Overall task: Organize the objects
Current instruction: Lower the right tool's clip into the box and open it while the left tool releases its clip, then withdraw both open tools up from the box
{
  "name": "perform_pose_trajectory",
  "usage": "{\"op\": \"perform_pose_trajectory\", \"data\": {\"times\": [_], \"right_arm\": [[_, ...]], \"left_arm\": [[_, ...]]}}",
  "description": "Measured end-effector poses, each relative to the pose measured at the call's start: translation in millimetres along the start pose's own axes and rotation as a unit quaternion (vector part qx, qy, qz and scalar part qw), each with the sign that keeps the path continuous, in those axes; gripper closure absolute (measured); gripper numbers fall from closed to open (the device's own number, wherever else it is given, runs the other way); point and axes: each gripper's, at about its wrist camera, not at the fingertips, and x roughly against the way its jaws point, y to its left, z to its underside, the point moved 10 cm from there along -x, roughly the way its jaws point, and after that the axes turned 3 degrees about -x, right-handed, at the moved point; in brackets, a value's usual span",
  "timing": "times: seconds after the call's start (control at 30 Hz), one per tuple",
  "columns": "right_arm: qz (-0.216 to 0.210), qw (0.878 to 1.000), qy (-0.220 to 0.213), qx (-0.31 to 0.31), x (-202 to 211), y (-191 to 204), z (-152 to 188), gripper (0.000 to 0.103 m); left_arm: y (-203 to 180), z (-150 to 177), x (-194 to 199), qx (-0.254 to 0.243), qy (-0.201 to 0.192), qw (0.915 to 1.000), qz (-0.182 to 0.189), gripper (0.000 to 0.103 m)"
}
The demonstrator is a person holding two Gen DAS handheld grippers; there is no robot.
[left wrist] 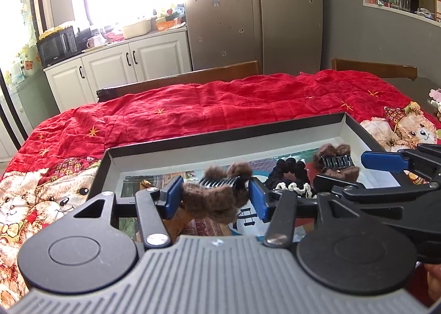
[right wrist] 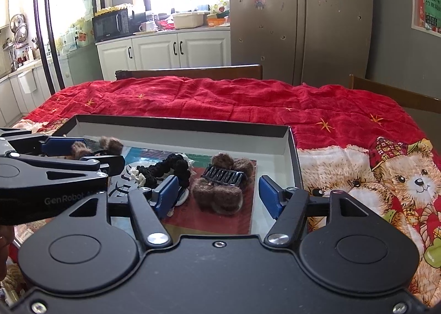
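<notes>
A shallow black box lid (left wrist: 228, 132) (right wrist: 182, 125) lies on the red cloth. My left gripper (left wrist: 215, 198) is shut on a brown fuzzy hair claw (left wrist: 217, 195), which also shows in the right wrist view (right wrist: 110, 145), over the box's left part. A second brown fuzzy claw (left wrist: 337, 162) (right wrist: 220, 187) lies in the box. My right gripper (right wrist: 217, 195) is open around this second claw, its blue pads (right wrist: 268, 195) apart from it. A black and white scrunchie (left wrist: 289, 176) (right wrist: 165, 170) lies between the two claws.
The red bear-print cloth (left wrist: 220, 104) (right wrist: 358, 176) covers the table. Wooden chair backs (left wrist: 193, 76) (right wrist: 193, 72) stand behind the table. A fridge (left wrist: 256, 10) and white cabinets (left wrist: 124, 63) are further back.
</notes>
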Motion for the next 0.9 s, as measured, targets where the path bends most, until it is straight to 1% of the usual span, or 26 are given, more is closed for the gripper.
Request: {"op": "perform_pose_trajectory", "data": {"times": [0.23, 0.53, 0.77, 0.9], "right_arm": [[-0.005, 1.000, -0.009, 0.001, 12.9, 2.9, -3.4, 0.036], [-0.007, 1.000, -0.017, 0.020, 38.2, 14.5, -6.2, 0.036], [-0.005, 0.999, -0.018, 0.030, 60.4, 19.4, -4.0, 0.036], [-0.001, 0.999, -0.017, 0.039, 73.4, 21.9, -1.2, 0.036]], "left_arm": [[3.5, -1.8, 14.5, -0.002, -0.011, 0.9999, -0.002, 0.032], [8.4, -0.5, 41.7, -0.003, -0.025, 0.9997, 0.002, 0.031], [11.0, -2.5, 66.9, -0.008, -0.040, 0.9991, 0.004, 0.027], [10.7, -2.9, 84.5, -0.020, -0.051, 0.9985, 0.005, 0.025]]}}
